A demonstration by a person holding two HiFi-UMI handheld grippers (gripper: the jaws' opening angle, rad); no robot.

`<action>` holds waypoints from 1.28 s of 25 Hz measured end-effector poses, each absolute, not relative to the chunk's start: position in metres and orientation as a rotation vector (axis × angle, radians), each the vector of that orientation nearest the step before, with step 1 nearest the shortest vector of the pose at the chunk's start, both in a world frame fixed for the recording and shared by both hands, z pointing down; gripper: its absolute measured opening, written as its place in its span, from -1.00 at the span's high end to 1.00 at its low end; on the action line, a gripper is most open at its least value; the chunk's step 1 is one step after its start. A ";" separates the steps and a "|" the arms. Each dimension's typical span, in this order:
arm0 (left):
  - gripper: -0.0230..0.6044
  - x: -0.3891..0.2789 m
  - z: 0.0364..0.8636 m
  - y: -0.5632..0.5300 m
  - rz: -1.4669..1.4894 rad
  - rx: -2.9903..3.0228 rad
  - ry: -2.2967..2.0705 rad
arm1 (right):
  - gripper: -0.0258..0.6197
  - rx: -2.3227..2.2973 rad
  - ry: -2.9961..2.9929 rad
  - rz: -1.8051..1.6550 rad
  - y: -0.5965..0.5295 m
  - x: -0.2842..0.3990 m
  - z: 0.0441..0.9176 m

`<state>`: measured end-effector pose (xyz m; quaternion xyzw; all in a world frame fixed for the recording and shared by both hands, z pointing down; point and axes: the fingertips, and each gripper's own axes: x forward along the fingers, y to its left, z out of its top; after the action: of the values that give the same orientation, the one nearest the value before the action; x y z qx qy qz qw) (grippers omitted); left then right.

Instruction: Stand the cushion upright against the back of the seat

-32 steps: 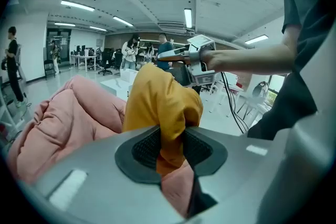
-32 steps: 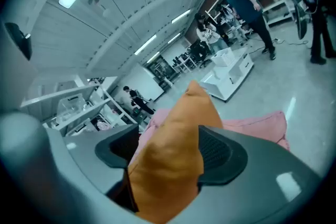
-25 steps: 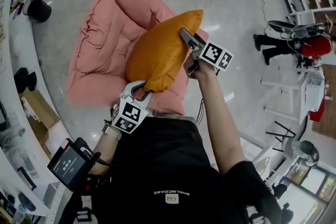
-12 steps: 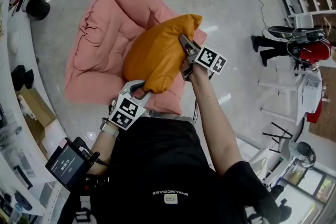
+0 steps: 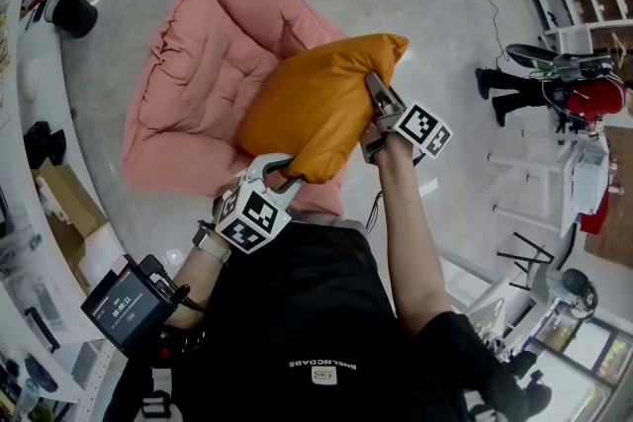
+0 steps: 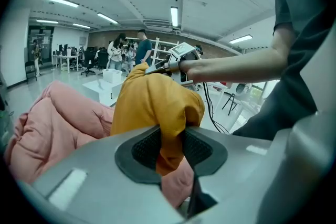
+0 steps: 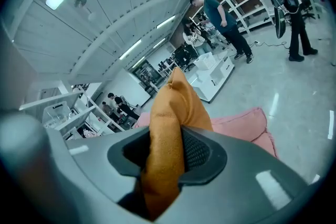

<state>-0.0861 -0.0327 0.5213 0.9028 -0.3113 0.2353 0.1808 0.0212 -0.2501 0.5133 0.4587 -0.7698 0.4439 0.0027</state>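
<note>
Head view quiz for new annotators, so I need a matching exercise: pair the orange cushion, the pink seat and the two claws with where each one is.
Things:
1. plump orange fabric cushion
2. pink quilted padded seat
3. left claw
4. right claw

Places:
A. on the cushion's right edge
B. spread on the glossy floor
C. on the cushion's near bottom corner
D. held over the seat

Pairs: 1-D, 2-B, 3-C, 4-A.

The right claw's jaws are closing, with cushion fabric between them.
</note>
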 end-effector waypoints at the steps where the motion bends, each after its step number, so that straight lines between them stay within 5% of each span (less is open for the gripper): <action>1: 0.52 -0.082 0.517 -0.032 0.662 2.565 -0.867 | 0.45 1.449 -2.419 1.391 -0.250 0.026 0.509; 17: 0.51 -0.024 0.469 -0.032 0.351 2.642 -0.660 | 0.43 1.433 -2.423 1.189 -0.263 0.052 0.438; 32: 0.48 -0.097 0.527 -0.030 0.536 2.441 -0.873 | 0.39 1.231 -2.333 1.191 -0.267 -0.032 0.497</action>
<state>-0.0967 -0.0301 0.5273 0.8940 -0.3199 0.1964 0.2448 -0.0323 -0.2672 0.4965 0.4220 -0.7999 0.4085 0.1235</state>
